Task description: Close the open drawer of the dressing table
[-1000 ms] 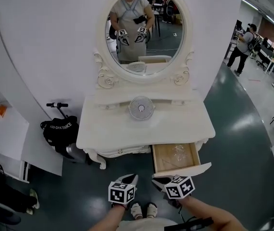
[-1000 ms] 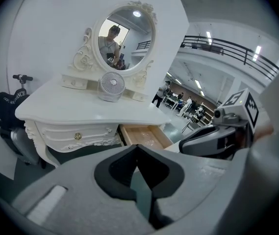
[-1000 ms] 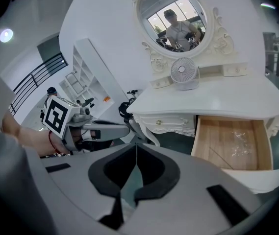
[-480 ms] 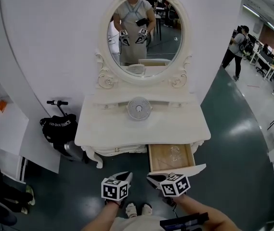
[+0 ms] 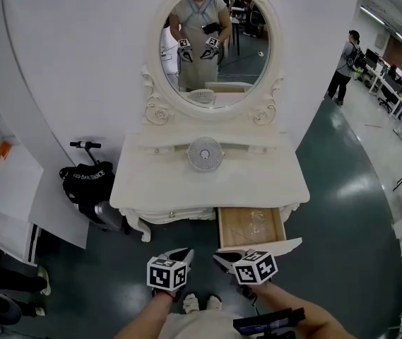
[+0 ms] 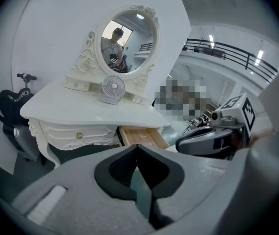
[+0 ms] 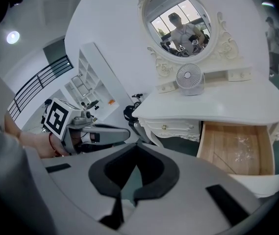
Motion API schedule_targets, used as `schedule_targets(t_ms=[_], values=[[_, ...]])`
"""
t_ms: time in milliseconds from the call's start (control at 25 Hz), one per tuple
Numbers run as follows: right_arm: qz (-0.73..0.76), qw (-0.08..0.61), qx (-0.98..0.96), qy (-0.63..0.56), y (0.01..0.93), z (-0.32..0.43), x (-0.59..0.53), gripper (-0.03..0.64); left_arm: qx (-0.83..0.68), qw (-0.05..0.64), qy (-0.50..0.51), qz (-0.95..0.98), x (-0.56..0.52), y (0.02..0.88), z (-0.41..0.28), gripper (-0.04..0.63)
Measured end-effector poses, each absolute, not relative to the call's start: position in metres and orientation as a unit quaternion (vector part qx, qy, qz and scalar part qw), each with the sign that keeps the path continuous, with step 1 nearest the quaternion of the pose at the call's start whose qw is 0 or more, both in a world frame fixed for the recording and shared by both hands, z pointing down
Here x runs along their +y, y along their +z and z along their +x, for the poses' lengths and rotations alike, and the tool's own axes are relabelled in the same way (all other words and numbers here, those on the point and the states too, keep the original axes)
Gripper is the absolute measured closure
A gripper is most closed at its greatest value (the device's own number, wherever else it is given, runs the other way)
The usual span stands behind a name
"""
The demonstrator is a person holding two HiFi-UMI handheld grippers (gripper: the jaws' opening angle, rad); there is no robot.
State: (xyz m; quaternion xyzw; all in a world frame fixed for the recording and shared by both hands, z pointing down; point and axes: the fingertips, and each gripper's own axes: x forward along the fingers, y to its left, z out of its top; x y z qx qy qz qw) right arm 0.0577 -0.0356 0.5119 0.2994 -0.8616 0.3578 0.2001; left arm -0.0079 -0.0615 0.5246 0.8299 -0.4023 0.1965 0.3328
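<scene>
The white dressing table [image 5: 264, 182] stands against the wall with an oval mirror [image 5: 215, 41]. Its right-hand drawer [image 5: 250, 226] is pulled out, showing a wooden bottom with a bit of clear plastic; its white front panel [image 5: 275, 245] faces me. My left gripper [image 5: 185, 254] hovers over the floor left of the drawer, shut and empty. My right gripper [image 5: 219, 258] hangs just before the drawer front's left end, shut and empty, apart from it. The left gripper view shows the drawer [image 6: 141, 136] past my left gripper [image 6: 137, 148]. The right gripper view shows the drawer [image 7: 235, 148] right of my right gripper [image 7: 137, 148].
A small white fan [image 5: 205, 153] stands on the table top. A black bag [image 5: 87, 182] and a scooter lean against the wall at the left. White shelving [image 5: 6, 189] lies further left. A person [image 5: 345, 66] stands far off at the right. My feet [image 5: 199, 304] are below the grippers.
The head view has shifted slightly. Both grippers stay shut in about the same place before the drawer, which stands as far out as before.
</scene>
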Motion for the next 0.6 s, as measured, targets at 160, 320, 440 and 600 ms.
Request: schedule_targets(t_ms=[160,320,440,600], values=[[0.3,0.198,-0.86,0.361,0.5156,0.0593,-0.034,0.601,-0.402,0.337,0.192,0.829,-0.0592,0.5275,-0.0066,0.586],[0.301,0.195,-0.86,0.364,0.5168,0.0589,-0.0333,0.601,-0.403,0.338,0.192,0.828,-0.0577,0.5292,-0.0069,0.586],[0.301,0.193,-0.859,0.366,0.5167,0.0594,-0.0343,0.601,-0.402,0.34,0.191,0.828,-0.0579,0.529,-0.0053,0.586],[0.301,0.194,-0.859,0.367,0.5185,0.0602,-0.034,0.601,-0.402,0.341,0.192,0.828,-0.0578,0.53,-0.0031,0.586]])
